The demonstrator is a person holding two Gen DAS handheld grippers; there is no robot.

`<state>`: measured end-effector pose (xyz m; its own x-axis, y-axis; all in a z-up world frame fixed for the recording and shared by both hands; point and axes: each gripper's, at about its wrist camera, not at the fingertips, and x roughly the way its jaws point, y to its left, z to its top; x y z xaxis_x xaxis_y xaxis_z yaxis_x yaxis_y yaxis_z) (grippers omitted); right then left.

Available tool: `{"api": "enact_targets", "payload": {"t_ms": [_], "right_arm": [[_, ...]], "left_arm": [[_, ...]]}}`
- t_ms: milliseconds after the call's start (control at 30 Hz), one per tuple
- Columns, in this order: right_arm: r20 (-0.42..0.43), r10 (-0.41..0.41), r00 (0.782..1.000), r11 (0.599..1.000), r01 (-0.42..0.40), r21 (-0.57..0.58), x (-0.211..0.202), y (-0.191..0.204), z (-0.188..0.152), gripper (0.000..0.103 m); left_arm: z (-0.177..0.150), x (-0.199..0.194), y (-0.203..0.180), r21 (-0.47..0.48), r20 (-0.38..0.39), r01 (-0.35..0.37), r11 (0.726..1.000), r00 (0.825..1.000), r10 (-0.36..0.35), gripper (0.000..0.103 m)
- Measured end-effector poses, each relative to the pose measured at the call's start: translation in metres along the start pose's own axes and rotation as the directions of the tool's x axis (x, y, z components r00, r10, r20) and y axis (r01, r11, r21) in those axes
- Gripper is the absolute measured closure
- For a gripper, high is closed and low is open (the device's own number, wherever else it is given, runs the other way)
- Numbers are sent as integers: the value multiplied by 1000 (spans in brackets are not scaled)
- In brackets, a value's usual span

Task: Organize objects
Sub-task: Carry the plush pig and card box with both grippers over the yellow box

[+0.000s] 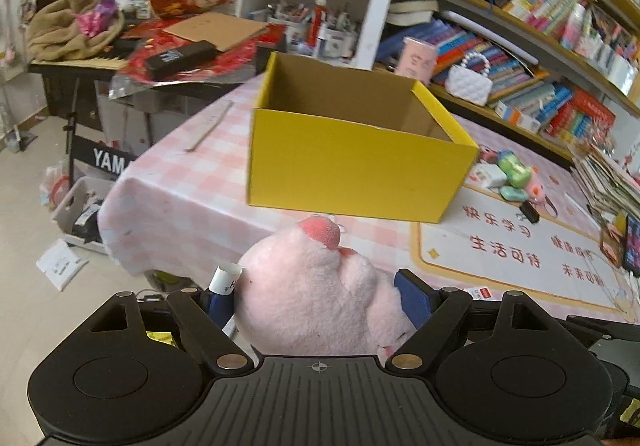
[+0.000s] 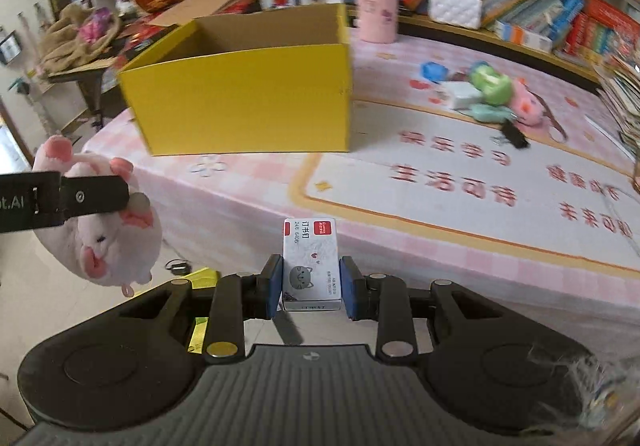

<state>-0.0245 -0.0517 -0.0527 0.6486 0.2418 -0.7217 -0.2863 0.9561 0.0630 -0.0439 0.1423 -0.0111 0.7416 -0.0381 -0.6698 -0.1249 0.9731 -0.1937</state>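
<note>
My left gripper [image 1: 316, 294] is shut on a pink plush pig [image 1: 316, 286], held in the air in front of the table's near edge. The pig also shows at the left of the right wrist view [image 2: 108, 234], clamped by the left gripper [image 2: 96, 198]. My right gripper [image 2: 312, 282] is shut on a small white staples box [image 2: 311, 262] with a cat drawing, held before the table's edge. An open, empty-looking yellow cardboard box [image 1: 352, 162] stands on the pink checked tablecloth [image 1: 192, 190]; it also shows in the right wrist view [image 2: 244, 98].
A cluster of small toys and a white box [image 2: 484, 94] and a black clip [image 2: 514, 136] lie on the printed mat [image 2: 460, 186]. A pink cylinder [image 2: 376, 4] and white bag [image 2: 456, 6] stand behind. Bookshelves [image 1: 540, 26] run along the right; a cluttered keyboard stand [image 1: 140, 54] is left.
</note>
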Motion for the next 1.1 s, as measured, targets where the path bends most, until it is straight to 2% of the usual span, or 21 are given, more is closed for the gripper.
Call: {"api": "enact_targets", "payload": {"t_ms": [433,633,867,1100], "right_arm": [[-13,43,999,996,-44,-79,3,38,6,75],[38,51,998,994,-47,-96,4,39,19,75],[163,57,985,998,-54,-25,5,22,77,75],[281,66,958,998,-63,-20,10,10,143,75]], "left_arm": [[-2,-12,34,-76,23,-28,997,999,30,20],[21,-17,33,-62,101,-37,997,994,43,20],[70,-12,19,-33,226,-41,999,973,47,20],[115,17,-2,-20,277,-36,999,960,40,20]]}}
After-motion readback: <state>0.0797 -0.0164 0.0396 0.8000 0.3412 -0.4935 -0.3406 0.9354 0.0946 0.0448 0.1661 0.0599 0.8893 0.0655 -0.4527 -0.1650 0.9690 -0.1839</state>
